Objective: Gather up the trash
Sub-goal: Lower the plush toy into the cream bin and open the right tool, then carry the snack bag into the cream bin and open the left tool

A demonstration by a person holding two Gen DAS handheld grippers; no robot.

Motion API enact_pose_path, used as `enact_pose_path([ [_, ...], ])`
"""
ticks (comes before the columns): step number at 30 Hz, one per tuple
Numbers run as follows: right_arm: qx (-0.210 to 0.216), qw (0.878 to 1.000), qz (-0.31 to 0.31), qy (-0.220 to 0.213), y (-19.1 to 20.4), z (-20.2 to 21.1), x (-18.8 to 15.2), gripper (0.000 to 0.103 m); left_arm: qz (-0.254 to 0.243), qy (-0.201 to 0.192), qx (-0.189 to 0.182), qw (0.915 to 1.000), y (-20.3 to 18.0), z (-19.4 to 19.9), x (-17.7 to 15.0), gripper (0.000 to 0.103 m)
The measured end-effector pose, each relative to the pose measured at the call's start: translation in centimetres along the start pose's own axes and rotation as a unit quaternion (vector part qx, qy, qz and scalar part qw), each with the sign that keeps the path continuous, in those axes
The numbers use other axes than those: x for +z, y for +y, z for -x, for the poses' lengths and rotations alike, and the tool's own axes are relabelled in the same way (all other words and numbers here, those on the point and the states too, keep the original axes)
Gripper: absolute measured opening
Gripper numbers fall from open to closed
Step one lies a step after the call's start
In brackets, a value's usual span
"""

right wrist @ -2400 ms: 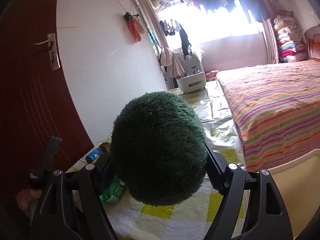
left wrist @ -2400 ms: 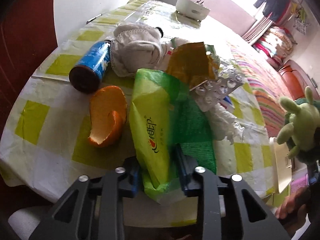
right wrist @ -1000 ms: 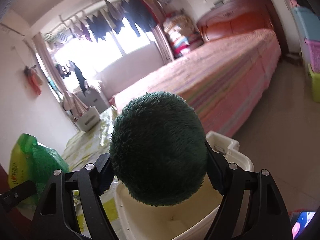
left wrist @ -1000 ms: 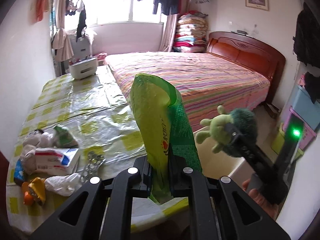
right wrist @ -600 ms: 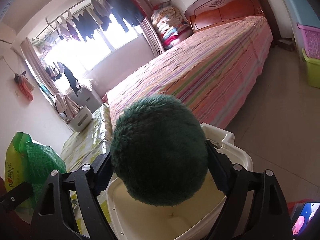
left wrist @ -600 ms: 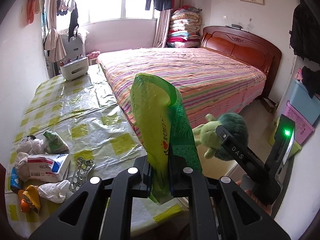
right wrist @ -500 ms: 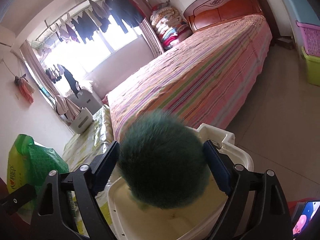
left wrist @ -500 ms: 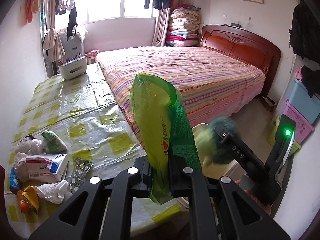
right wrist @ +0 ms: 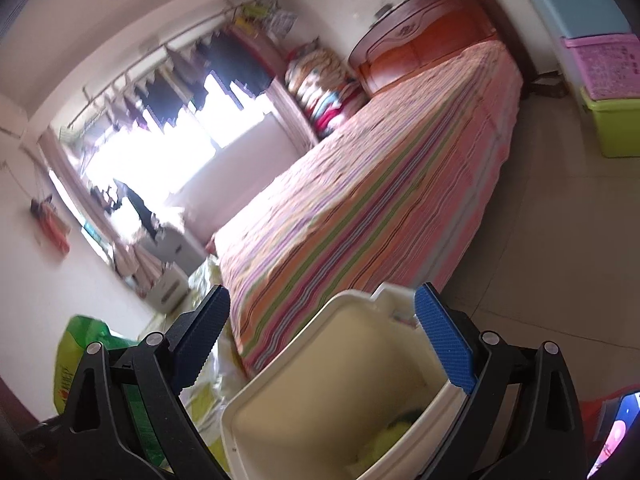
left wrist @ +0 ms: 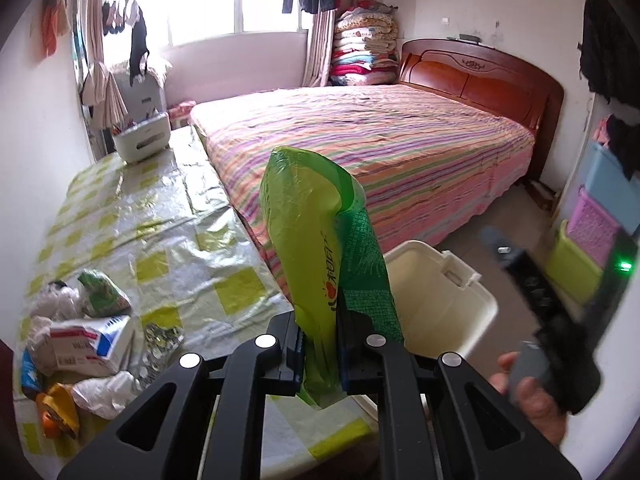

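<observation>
Two tools work a bedroom cleanup. The left tool (left wrist: 320,354) is clamped tight on a green plastic wrapper (left wrist: 320,248), which stands upright between its pads, lifted clear of the surface (left wrist: 168,240) and just at 9 o'clock of the cream trash bin (left wrist: 452,300) in the left wrist view. The right tool (right wrist: 320,340) hangs over that bin's open mouth, its jaws opening to nearly their widest with nothing between them; blue pads (right wrist: 444,344) frame bare rim. Down in the bin (right wrist: 304,420), at about 5 o'clock of its floor, lies something green and yellowish (right wrist: 400,432), blurred, too soft to identify with certainty.

Judged from these views, the job is barely begun: one item appears to be binned and the wrapper is about to follow, needing only a short carry toward 3 o'clock and a release over the opening.

Most of the litter remains. At 8 o'clock of the left wrist view, on the yellow-checked cloth, sit a small green packet (left wrist: 102,292), a white carton with red and blue print (left wrist: 86,344), a foil blister sheet (left wrist: 158,340), a crumpled white bag (left wrist: 106,392) and an orange scrap (left wrist: 56,416). A hand (left wrist: 528,396) grips the right tool's handle at 4 o'clock.
</observation>
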State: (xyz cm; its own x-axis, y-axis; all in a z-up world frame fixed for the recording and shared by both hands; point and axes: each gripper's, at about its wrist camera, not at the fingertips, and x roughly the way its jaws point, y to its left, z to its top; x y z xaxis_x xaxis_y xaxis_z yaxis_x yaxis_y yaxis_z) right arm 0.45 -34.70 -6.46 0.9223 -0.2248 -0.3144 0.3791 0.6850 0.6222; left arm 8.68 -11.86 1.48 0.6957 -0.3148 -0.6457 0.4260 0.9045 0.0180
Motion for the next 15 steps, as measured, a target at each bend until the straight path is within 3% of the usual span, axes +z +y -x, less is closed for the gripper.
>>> enact_pose_path([
  [4, -0.005, 0.999, -0.024, -0.025, -1.1, 0.8, 0.4, 0.092, -0.013, -0.002, 0.015, 0.9998, -0.6, -0.9, -0.1, 0.012],
  [15, -0.006, 0.999, -0.026, -0.031, -1.4, 0.8, 0.4, 0.092, -0.043, 0.007, 0.028, 0.9987, -2.1, -3.2, -0.4, 0.012],
])
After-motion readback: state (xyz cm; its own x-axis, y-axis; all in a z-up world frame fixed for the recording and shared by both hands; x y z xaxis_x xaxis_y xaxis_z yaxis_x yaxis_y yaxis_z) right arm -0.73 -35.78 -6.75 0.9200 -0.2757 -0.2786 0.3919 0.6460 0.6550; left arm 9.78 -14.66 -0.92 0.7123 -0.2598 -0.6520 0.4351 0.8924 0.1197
